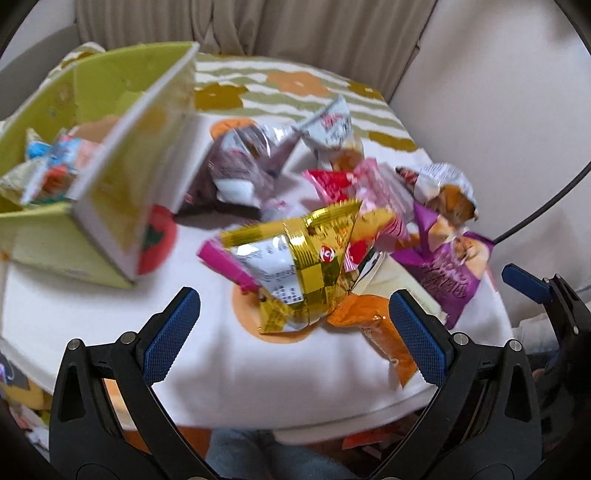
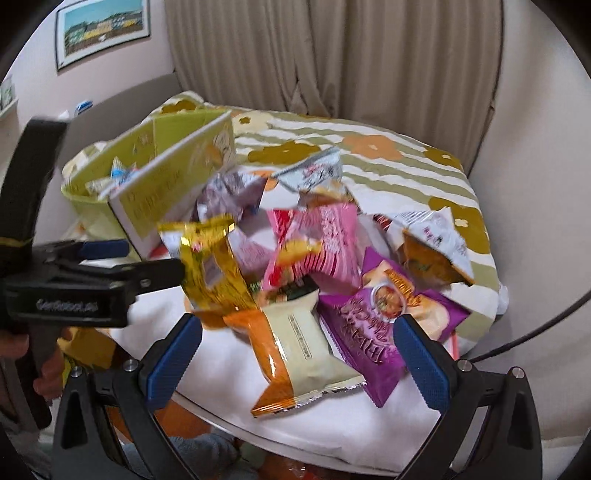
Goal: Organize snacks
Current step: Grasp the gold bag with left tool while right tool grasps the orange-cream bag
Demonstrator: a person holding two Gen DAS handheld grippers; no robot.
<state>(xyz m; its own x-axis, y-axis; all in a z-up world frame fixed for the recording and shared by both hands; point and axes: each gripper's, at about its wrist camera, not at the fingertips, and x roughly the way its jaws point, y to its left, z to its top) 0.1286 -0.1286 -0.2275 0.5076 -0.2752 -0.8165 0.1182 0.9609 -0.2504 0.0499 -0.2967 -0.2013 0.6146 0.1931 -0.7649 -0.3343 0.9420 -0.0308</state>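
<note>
Cloth-covered table under a green box and heaped snack packets.

Heaped mid-table: snack packets, checkered packet nearest at 6 o'clock, cream-faced packet just beside it toward 4. At 10 o'clock, open box holding wrapped snacks. Behind at 12, curtain.

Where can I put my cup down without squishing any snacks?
Bare cloth lies in front of the green box, left of the gold packet, by the left claw. The striped far edge is free too. The middle pile is crowded.
</note>
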